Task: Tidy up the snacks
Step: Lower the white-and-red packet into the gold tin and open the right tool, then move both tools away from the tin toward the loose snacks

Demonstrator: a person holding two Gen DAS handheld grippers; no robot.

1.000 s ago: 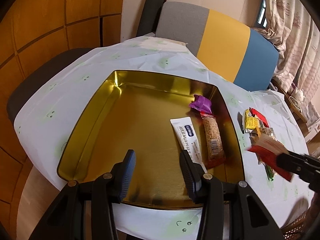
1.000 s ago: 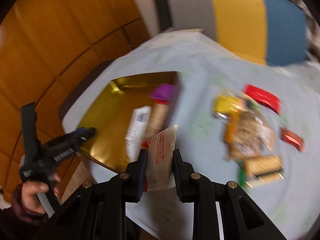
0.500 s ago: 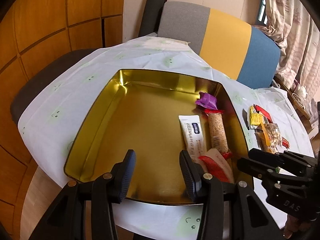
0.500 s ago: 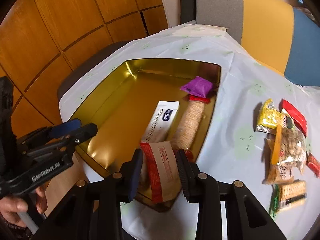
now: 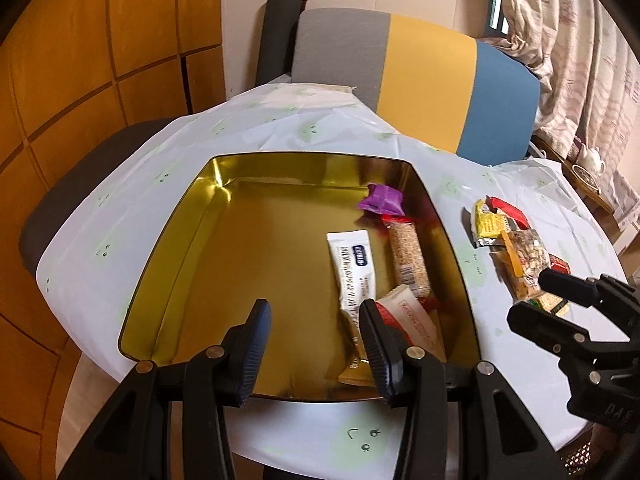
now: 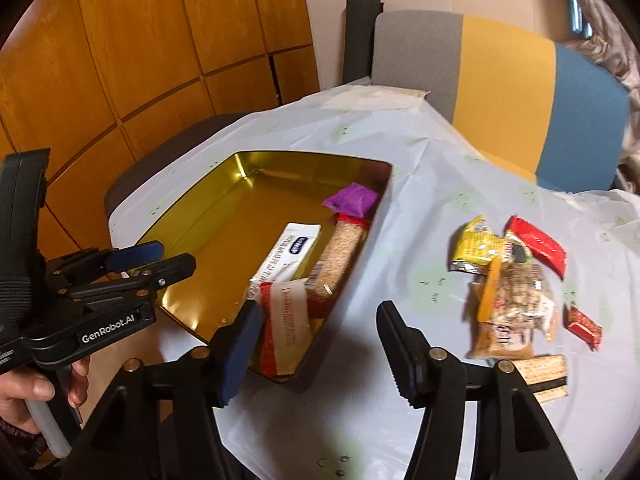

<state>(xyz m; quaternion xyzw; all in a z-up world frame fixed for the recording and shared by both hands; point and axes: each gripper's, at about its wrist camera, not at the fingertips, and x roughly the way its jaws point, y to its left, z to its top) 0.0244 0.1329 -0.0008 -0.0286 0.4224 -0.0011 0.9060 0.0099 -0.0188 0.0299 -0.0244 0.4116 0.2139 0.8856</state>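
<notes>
Right gripper (image 6: 316,336) had just been opening; jaws stood wide, nothing between them. The red-and-white packet (image 6: 286,326) lay in the gold tin (image 6: 208,216), near corner, beside the white packet (image 6: 286,254) and the grain bar (image 6: 338,258). Left gripper (image 5: 314,334) hovered over the tin, narrowly parted, empty.

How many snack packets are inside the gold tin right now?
4. In the gold tin: purple packet at the far right corner, grain bar below it, white packet left of the bar, red-and-white packet nearest the right gripper. None looks hidden.
</notes>
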